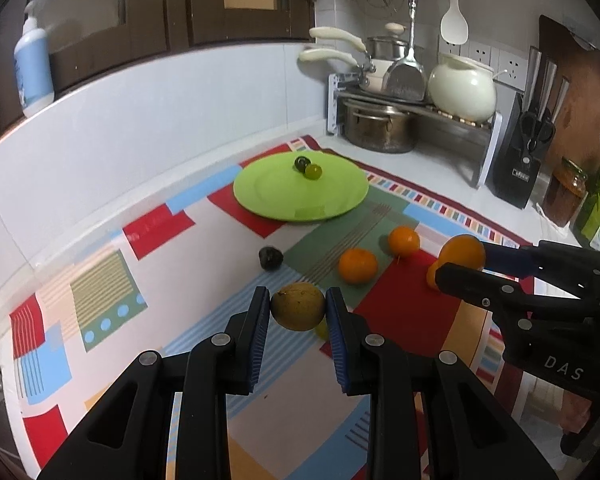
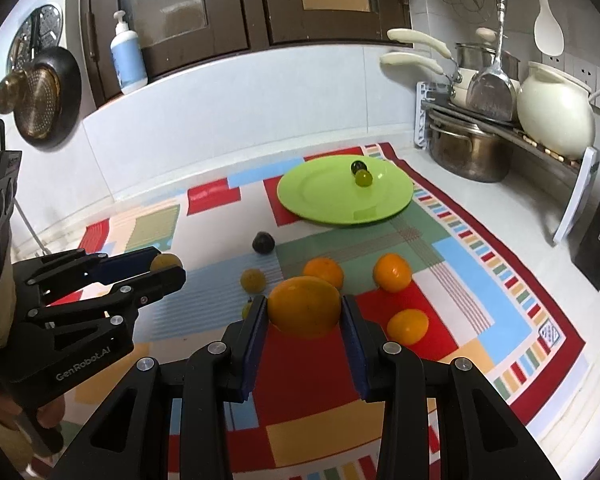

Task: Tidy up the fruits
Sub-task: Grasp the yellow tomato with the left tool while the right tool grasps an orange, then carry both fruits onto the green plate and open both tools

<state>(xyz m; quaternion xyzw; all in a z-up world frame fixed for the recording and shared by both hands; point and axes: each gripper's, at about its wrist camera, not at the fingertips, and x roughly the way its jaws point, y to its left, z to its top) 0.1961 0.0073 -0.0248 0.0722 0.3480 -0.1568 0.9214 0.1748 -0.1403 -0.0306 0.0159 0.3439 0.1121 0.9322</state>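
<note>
While I look along the left hand-held gripper, its blue pads clamp a round yellow-brown fruit above the patchwork cloth on the desk. In the right view, my right hand-held gripper grips a large orange; a round green plate holds two grapes.

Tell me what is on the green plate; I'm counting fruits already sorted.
Two small round fruits sit touching on the green plate: a dark grape and a green grape. The dark one is partly covered by the green one; nothing else shows there.
</note>
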